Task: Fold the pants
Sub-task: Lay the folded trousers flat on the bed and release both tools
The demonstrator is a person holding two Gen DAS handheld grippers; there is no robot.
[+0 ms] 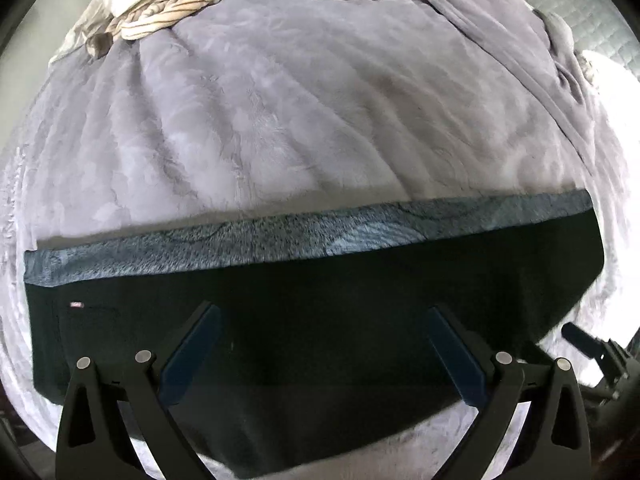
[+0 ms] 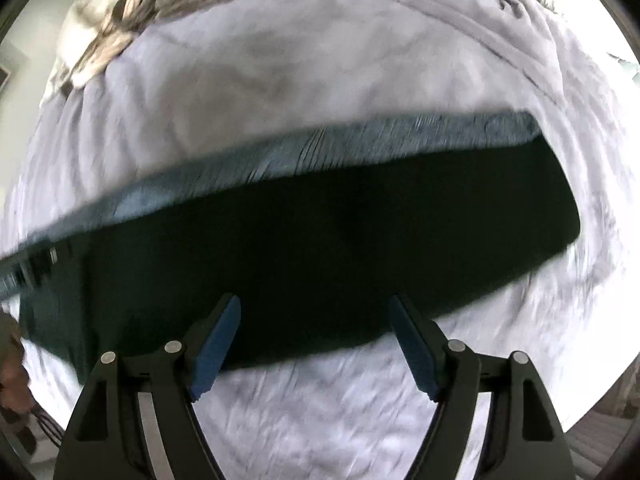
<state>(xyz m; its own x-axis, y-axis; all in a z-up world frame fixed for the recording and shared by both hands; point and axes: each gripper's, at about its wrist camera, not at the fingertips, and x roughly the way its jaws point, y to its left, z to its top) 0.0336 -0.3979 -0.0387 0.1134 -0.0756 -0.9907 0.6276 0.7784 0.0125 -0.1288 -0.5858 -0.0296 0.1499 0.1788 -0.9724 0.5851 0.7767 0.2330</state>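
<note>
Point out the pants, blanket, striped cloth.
pants (image 1: 320, 312), left wrist view, dark outer fabric.
blanket (image 1: 300, 120), left wrist view, bare middle.
striped cloth (image 1: 168, 16), left wrist view, bunched folds.

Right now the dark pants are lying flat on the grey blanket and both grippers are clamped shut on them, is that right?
Not quite. The pants do lie flat on the blanket, but the left gripper and right gripper are both open, holding nothing, as each wrist view shows.

Right gripper (image 2: 314, 320) agape above dark pants (image 2: 320, 248); lavender blanket (image 2: 280, 72) beneath
</note>
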